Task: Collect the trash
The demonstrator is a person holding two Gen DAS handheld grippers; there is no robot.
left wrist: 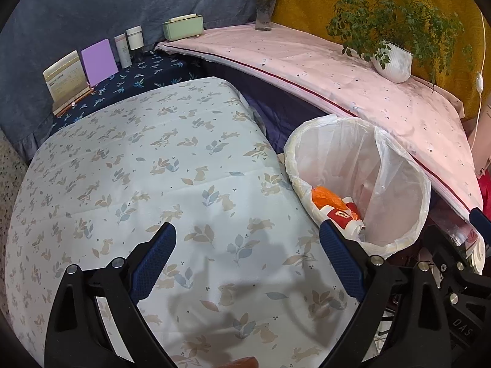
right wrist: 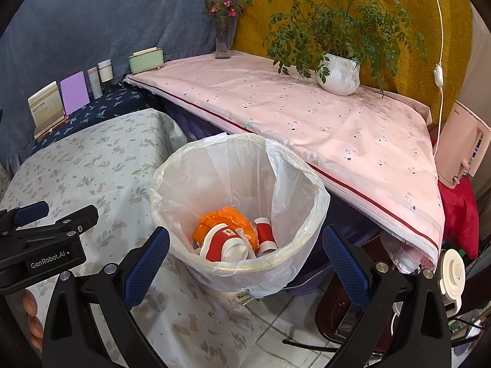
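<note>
A white bin with a clear plastic liner (right wrist: pixel 172 181) stands beside the rabbit-print table (right wrist: pixel 92 159). Inside lie an orange wrapper (right wrist: pixel 227 216) and two red and white paper cups (right wrist: pixel 219 243). My right gripper (right wrist: pixel 245 245) is open and empty, just above the bin's near rim. My left gripper (left wrist: pixel 247 245) is open and empty over the rabbit-print tablecloth (left wrist: pixel 138 168), left of the bin (left wrist: pixel 399 190). The cup (left wrist: pixel 340 214) and wrapper (left wrist: pixel 325 197) show in the left wrist view too. The left gripper also shows at the left of the right wrist view (right wrist: pixel 46 224).
A pink-clothed table (right wrist: pixel 307 113) behind the bin holds a potted plant (right wrist: pixel 339 73) and a flower vase (right wrist: pixel 222 36). A green tissue box (right wrist: pixel 145 59), bottles (right wrist: pixel 104 70), a purple card (right wrist: pixel 73 92) and a booklet (right wrist: pixel 46 104) line the far edge. A white appliance (right wrist: pixel 460 144) stands right.
</note>
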